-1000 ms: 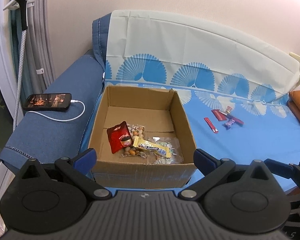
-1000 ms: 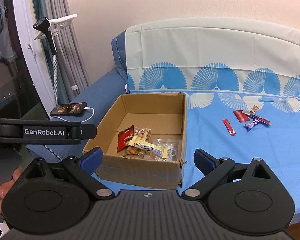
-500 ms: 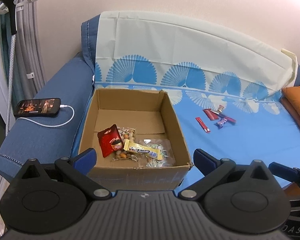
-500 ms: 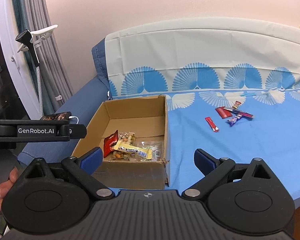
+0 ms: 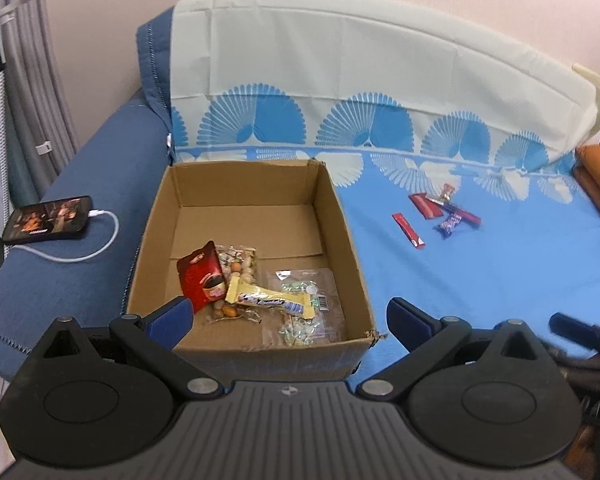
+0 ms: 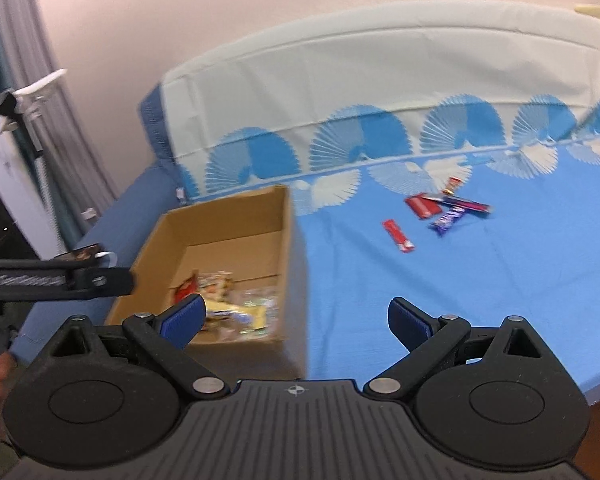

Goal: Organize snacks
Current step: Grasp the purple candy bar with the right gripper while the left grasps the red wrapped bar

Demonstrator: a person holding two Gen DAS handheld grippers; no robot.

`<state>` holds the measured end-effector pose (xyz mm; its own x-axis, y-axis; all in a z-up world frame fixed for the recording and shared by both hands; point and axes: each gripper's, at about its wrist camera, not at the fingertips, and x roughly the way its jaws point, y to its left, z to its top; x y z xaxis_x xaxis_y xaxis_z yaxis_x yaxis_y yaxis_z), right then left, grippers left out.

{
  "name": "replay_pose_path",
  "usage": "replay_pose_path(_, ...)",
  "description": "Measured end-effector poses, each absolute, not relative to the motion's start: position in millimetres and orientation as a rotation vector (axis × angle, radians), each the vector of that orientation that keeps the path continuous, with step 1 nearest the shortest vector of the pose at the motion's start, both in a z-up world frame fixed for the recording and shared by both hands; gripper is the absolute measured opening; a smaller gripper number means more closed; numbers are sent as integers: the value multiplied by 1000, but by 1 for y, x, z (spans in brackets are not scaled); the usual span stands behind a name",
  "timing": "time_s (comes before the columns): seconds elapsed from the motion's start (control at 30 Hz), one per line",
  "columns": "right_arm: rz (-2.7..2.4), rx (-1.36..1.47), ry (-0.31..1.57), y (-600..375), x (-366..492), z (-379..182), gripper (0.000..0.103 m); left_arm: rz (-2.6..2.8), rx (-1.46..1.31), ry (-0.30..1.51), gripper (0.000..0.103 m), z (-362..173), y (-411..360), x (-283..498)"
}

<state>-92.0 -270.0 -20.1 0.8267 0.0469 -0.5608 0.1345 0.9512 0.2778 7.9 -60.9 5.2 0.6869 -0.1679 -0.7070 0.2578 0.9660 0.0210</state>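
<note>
A phone (image 5: 48,219) charges by white cable (image 5: 96,240) on the sofa arm (image 5: 72,200).

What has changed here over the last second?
The right hand-held gripper has swung rightward, away from the cardboard box and toward the loose snacks on the blue sheet; its view is motion-blurred. Nothing was picked up or released. Both grippers stay open and empty, with the left hand-held gripper by the box.

Open cardboard box (image 5: 256,204) held several snack packets (image 5: 256,284); loose wrapped bars (image 5: 436,214) lay apart on blue cover.
</note>
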Motion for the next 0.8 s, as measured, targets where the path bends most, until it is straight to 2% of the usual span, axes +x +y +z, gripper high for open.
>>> replay_pose_path(0.4, -298, 408, 608, -432, -8, -65, 98, -275, 199, 866, 103, -31, -185, 123)
replay_pose_path(0.6, -372, 511, 659, -494, 73, -120, 98, -248, 246, 904, 103, -67, -245, 199)
replay_pose_path(0.8, -403, 552, 750, -525, 185, -193, 98, -182, 249, 915, 103, -86, -257, 252)
